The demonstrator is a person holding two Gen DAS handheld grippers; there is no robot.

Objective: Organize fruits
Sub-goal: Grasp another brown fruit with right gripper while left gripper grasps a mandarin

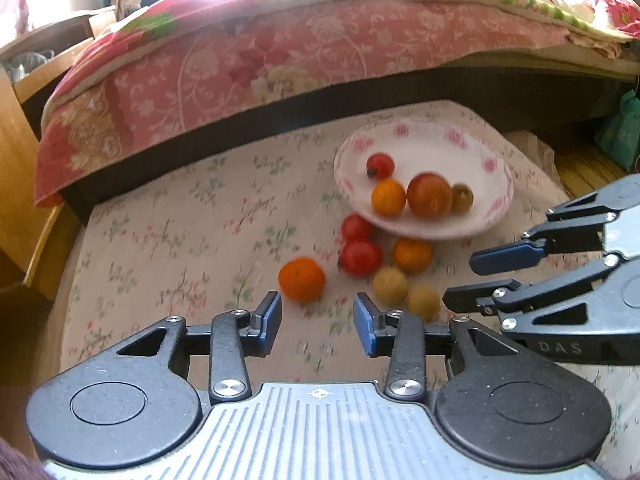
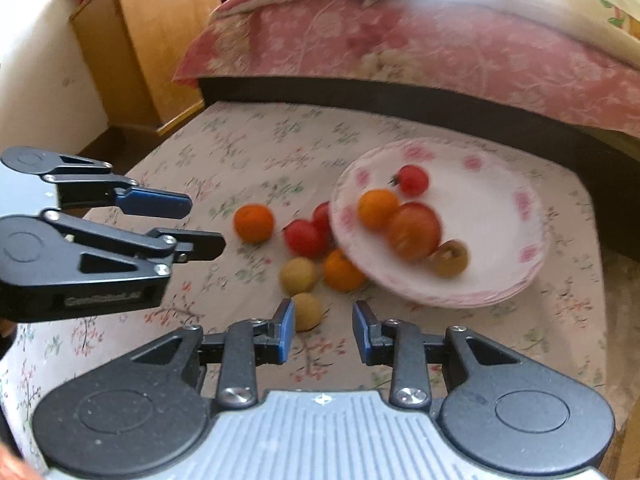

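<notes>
Behind everything I see a bed (image 1: pixel 280 60) under a pink floral quilt, with a wooden cabinet (image 2: pixel 148 36) off to one side. Below it sits my bench (image 1: pixel 180 220), draped in a pale flowered cloth.

On the far part of the bench rests a white plate (image 1: pixel 448 148) with pink flowers round its rim. It holds four fruits: a large reddish-orange one (image 1: pixel 429 195), an orange one (image 1: pixel 388 197) touching it, a small red one (image 1: pixel 380 165) behind them, and a brownish-green one (image 1: pixel 463 197) on the other side.

Six more fruits lie on the cloth just in front of the plate: an orange (image 1: pixel 301 278) nearest my left gripper, two red ones (image 1: pixel 360 257) by the rim, another orange one (image 1: pixel 412 255), and two yellow ones (image 1: pixel 391 285) side by side.

My left gripper (image 1: pixel 318 322) hovers near the lone orange, fingers spread apart and holding nothing. My right gripper (image 2: pixel 324 330) hangs over the cloth beside a yellow fruit, fingers likewise parted and empty.
</notes>
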